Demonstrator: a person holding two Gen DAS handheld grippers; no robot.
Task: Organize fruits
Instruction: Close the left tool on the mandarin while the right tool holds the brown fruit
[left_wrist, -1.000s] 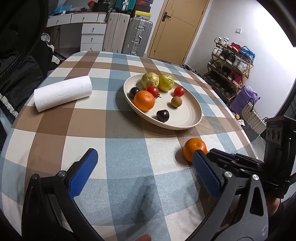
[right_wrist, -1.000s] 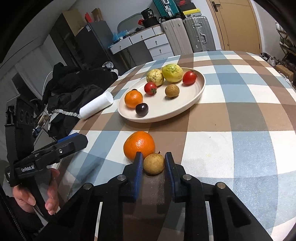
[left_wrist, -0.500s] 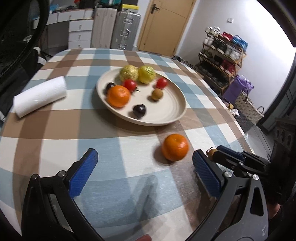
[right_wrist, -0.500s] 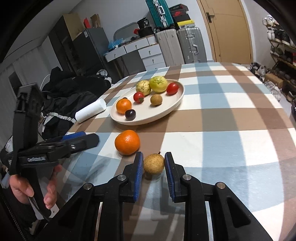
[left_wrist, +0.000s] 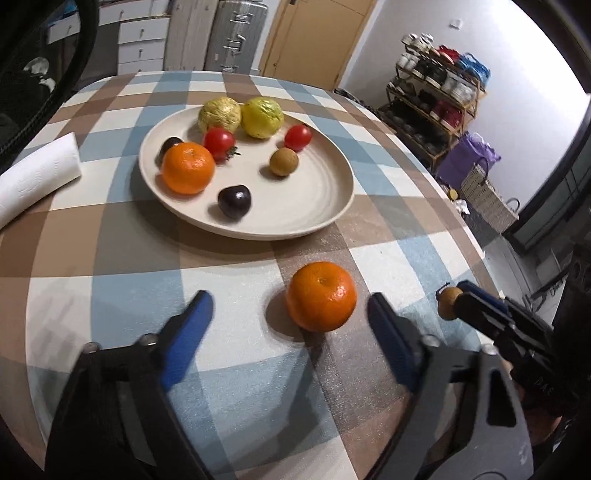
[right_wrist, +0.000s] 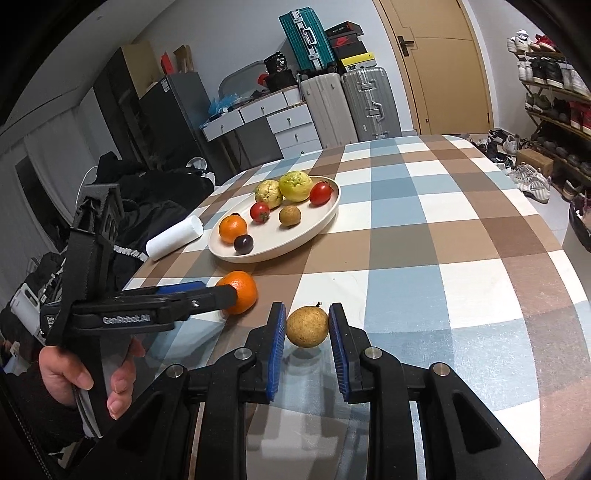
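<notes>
Brown fruit (right_wrist: 307, 326) pinched in right hand-held gripper (right_wrist: 307, 347); "GenRobot.AI"-marked left hand-held gripper (left_wrist: 290, 314) wide.

Black plastic tool (right_wrist: 307, 328) with blue ribbed pads (right_wrist: 277, 345), silver screws, white GenRobot.AI lettering

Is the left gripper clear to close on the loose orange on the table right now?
Probably yes: the left gripper is open, the orange sits between its fingertips, nothing blocking; the right gripper stands off to the side.

Even indoor light, soft shadows, fisheye-bent edges, slight motion blur.
</notes>
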